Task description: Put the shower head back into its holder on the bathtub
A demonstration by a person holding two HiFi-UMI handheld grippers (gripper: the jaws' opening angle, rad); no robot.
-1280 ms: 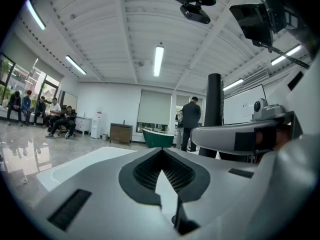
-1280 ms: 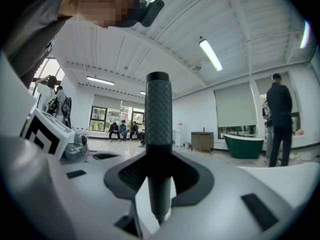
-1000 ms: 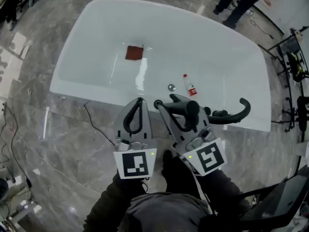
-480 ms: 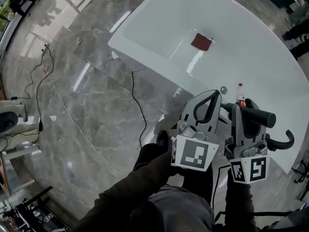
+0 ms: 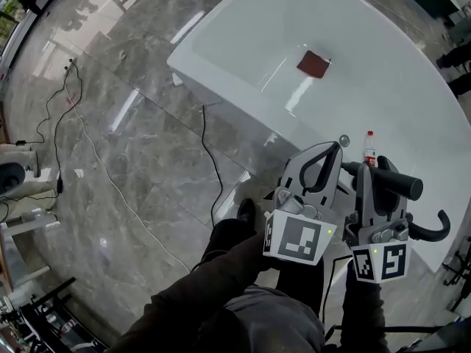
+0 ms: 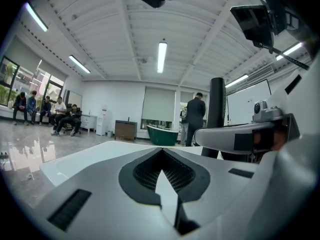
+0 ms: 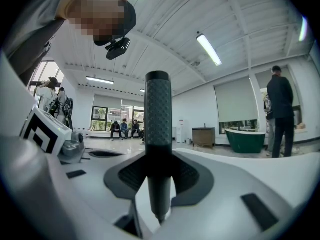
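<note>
Two grippers sit lower right in the head view: right gripper clamps the black shower head by the bathtub rim; left gripper closed, empty. Holder indistinct.

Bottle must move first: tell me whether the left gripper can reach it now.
Probably yes. The left gripper is shut and empty, and nothing shows between it and the bottle; the shower head in the right gripper sits close beside.

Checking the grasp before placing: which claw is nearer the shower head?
Right. The right claw is shut on the shower head, gripping its handle; the left claw, shut and empty, sits just to its left.
</note>
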